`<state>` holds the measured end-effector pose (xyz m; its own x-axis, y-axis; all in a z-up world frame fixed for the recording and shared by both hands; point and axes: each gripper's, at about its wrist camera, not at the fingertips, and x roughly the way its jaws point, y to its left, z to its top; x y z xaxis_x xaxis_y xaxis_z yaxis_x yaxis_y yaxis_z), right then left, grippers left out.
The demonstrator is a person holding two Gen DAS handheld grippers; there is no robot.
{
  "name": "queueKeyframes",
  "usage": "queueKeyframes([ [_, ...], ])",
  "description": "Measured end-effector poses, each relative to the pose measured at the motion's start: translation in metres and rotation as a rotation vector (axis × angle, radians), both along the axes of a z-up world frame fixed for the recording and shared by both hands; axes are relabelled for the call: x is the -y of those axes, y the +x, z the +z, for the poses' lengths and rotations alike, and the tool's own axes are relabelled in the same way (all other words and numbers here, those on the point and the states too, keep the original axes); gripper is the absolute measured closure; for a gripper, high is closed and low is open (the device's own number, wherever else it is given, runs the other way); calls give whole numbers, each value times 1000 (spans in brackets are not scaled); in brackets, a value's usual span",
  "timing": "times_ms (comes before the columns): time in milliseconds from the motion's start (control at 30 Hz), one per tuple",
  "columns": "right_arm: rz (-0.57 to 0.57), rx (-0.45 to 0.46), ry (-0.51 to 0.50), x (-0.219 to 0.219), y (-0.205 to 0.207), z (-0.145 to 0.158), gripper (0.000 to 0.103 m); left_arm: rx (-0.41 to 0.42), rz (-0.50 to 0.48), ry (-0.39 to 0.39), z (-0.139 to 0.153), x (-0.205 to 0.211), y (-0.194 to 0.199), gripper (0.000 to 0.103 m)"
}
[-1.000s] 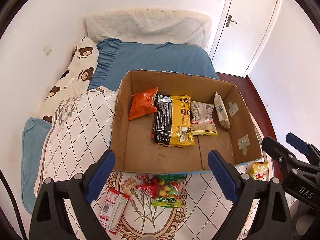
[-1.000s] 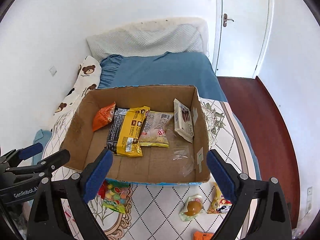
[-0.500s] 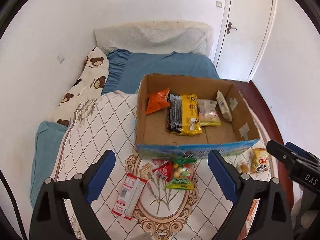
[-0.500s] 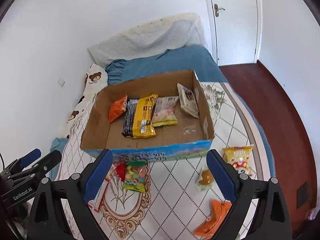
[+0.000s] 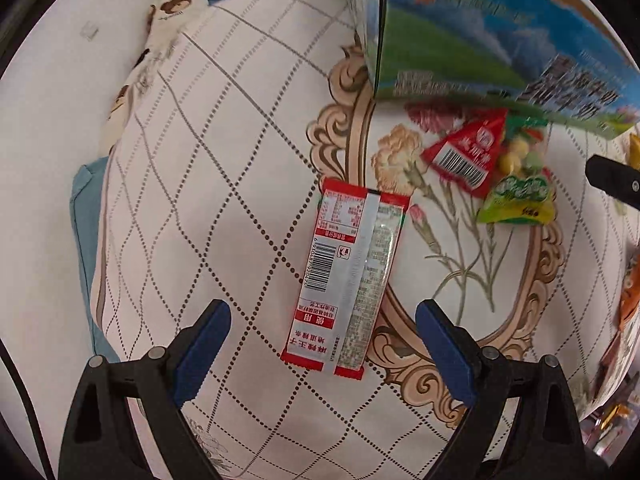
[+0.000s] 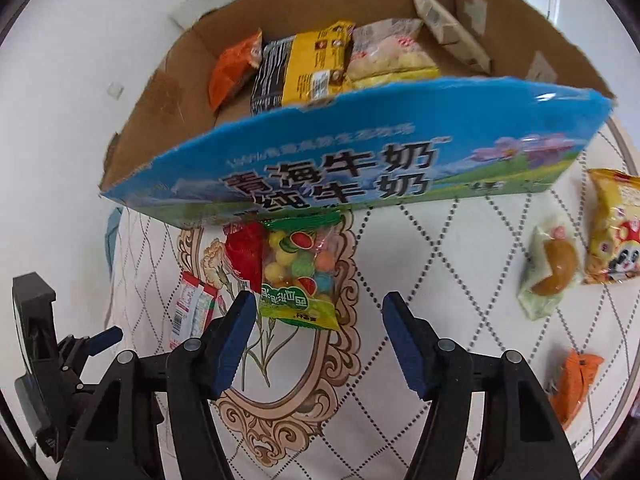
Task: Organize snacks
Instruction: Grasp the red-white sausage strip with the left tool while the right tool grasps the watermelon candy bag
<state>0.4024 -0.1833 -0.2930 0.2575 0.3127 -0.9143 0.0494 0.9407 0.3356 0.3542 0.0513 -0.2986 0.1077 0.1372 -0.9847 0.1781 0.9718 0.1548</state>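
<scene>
A cardboard box (image 6: 360, 152) with a blue printed front holds several snack packs. Its front also shows in the left wrist view (image 5: 480, 52). My left gripper (image 5: 322, 334) is open, low over the quilt, with a long red and white snack packet (image 5: 348, 272) lying between its fingers. My right gripper (image 6: 318, 330) is open just below a clear bag of coloured candy (image 6: 298, 276). A red triangular packet (image 6: 244, 256) lies beside the candy bag against the box. The same packet (image 5: 468, 148) and candy bag (image 5: 520, 184) show in the left wrist view.
A pastry in a clear wrapper (image 6: 554, 268), a yellow panda packet (image 6: 612, 224) and an orange packet (image 6: 576, 380) lie on the quilt to the right. The bed's patterned quilt (image 5: 200, 200) spreads left, with a bear pillow (image 5: 168, 12) beyond.
Both grippers have dropped down close to the quilt in front of the box. The left one now straddles the red and white packet; the right one is at the candy bag.
</scene>
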Motion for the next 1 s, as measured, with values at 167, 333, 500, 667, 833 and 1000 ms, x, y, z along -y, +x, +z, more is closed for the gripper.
queueKeyframes([
  [167,33,-68,-48,-35,23,-43,35,-103,-46,22,-50,9,12,19],
  [333,41,-46,-98,-58,31,-58,41,-128,145,-129,-50,-6,5,45],
  [500,160,-58,-157,-67,12,-64,48,-153,310,-261,-52,-14,-16,45],
  [667,262,-148,-173,-47,-41,-67,48,-179,363,-312,-56,-7,-53,45],
  [833,307,-244,-174,-31,-90,-78,47,-254,315,-324,-64,17,-88,45],
  [1000,267,-259,-133,-30,-97,-85,37,-264,179,-242,-72,40,-91,36],
])
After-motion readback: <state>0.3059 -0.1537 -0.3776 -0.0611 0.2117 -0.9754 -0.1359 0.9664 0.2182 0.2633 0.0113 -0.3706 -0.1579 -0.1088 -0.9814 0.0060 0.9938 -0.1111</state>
